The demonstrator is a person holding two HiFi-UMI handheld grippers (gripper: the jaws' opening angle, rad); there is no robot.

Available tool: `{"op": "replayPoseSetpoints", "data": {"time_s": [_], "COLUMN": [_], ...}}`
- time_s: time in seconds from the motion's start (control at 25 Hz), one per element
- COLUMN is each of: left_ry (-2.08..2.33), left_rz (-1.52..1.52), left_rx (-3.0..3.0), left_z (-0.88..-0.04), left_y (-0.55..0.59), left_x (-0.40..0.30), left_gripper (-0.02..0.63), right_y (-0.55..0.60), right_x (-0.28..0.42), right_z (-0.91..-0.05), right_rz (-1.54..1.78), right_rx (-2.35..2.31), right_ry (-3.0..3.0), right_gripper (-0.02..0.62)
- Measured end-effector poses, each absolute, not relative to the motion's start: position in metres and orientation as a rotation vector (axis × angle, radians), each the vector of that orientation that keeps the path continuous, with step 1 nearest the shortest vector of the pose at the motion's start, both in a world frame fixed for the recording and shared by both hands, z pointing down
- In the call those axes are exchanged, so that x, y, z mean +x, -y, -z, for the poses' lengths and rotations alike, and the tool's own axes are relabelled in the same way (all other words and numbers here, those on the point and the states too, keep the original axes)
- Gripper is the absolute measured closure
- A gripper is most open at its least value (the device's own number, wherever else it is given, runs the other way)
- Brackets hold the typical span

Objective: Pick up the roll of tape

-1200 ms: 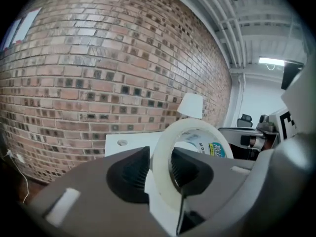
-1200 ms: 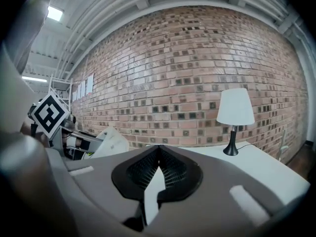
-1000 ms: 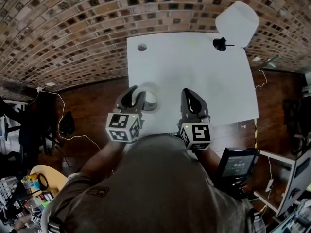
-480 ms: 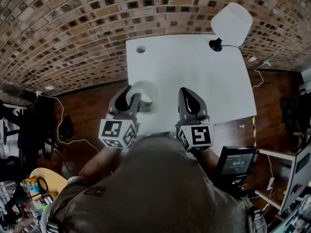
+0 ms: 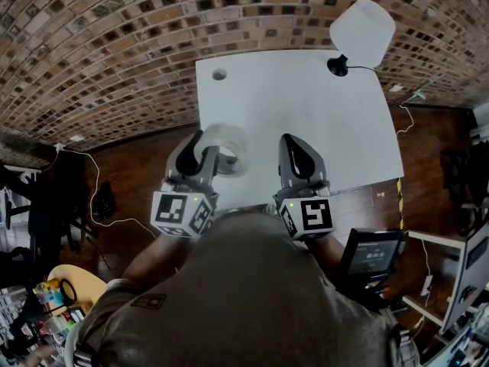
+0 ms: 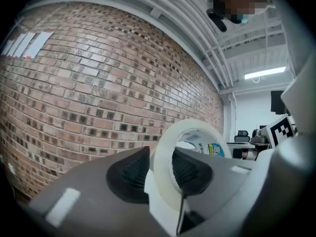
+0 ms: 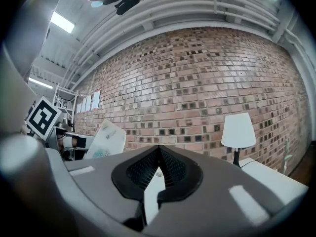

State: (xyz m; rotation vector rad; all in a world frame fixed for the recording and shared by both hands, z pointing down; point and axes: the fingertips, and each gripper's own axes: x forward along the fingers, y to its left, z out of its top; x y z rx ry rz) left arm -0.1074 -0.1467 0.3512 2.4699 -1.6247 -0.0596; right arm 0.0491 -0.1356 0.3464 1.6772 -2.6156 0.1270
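Left gripper (image 6: 160, 168): jaws narrowed onto the translucent whitish roll of tape (image 6: 167, 144). One ribbed pad sits inside the printed core, the other on the outer face, so the ring's wall is pinched between them. The roll stands on edge, sticking out ahead of the jaw tips. No tabletop shows under it, so I judge it is carried clear.

Right gripper (image 7: 159, 171): jaws together, nothing between, level beside the left.

Handling (judgement): light, stiff ring. The outer winding is smooth and may slip or swing about a single pinch point. This wall grip is the sensible hold, and squeezing harder risks denting the core.

Surroundings: flat white rectangular table (image 5: 306, 105) lies ahead of and below both grippers. White-shaded lamp on a black base (image 5: 363, 33) stands at its far right corner. Red-brown brick wall (image 5: 114, 37) beyond, dark wooden floor (image 5: 145, 167) below.
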Motion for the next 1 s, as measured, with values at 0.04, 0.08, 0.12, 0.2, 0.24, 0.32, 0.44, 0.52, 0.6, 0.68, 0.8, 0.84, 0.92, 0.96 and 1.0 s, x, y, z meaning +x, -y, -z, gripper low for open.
{"op": "replayPoseSetpoints", "data": {"time_s": [0.04,0.08,0.12,0.2,0.24,0.32,0.44,0.52,0.6,0.68,0.8,0.84,0.92,0.96,1.0], "left_ry": [1.627,1.628,1.629,1.631,1.631,1.632,1.632,1.632,1.628,1.624,1.619,1.618,1.615,1.613,1.612], "left_rz": [0.061,0.062,0.064,0.066,0.065,0.060,0.057,0.056,0.054,0.054,0.057,0.055,0.050,0.046,0.043], "left_rx": [2.470,2.470,2.470,2.470,2.469,2.467,2.463,2.460,2.458,2.456,2.454,2.453,2.452,2.451,2.450], "left_z": [-0.351,-0.350,-0.350,-0.350,-0.350,-0.351,-0.353,-0.354,-0.355,-0.357,-0.357,-0.358,-0.359,-0.360,-0.361], "left_y": [0.147,0.147,0.147,0.147,0.147,0.147,0.147,0.148,0.148,0.149,0.149,0.149,0.149,0.149,0.149], "left_x": [-0.107,-0.107,-0.107,-0.108,-0.108,-0.109,-0.109,-0.109,-0.109,-0.109,-0.109,-0.109,-0.109,-0.109,-0.109], "left_gripper": [0.489,0.489,0.489,0.489,0.489,0.489,0.489,0.489,0.489,0.489,0.489,0.489,0.489,0.489,0.489], "right_y": [0.136,0.136,0.136,0.136,0.136,0.136,0.137,0.137,0.137,0.138,0.138,0.139,0.139,0.139,0.139], "right_x": [0.049,0.048,0.048,0.047,0.046,0.045,0.045,0.043,0.042,0.041,0.042,0.042,0.042,0.041,0.041], "right_z": [-0.346,-0.346,-0.347,-0.347,-0.348,-0.350,-0.351,-0.353,-0.354,-0.357,-0.360,-0.361,-0.361,-0.361,-0.361], "right_rz": [-0.129,-0.131,-0.134,-0.136,-0.135,-0.131,-0.126,-0.126,-0.127,-0.131,-0.141,-0.143,-0.143,-0.143,-0.145], "right_rx": [1.675,1.673,1.671,1.667,1.664,1.658,1.649,1.640,1.634,1.632,1.627,1.625,1.623,1.621,1.620], "right_ry": [2.619,2.620,2.622,2.622,2.622,2.619,2.617,2.619,2.621,2.617,2.604,2.602,2.600,2.601,2.600], "right_gripper": [0.581,0.582,0.582,0.583,0.583,0.583,0.583,0.583,0.583,0.583,0.584,0.584,0.584,0.584,0.584]}}
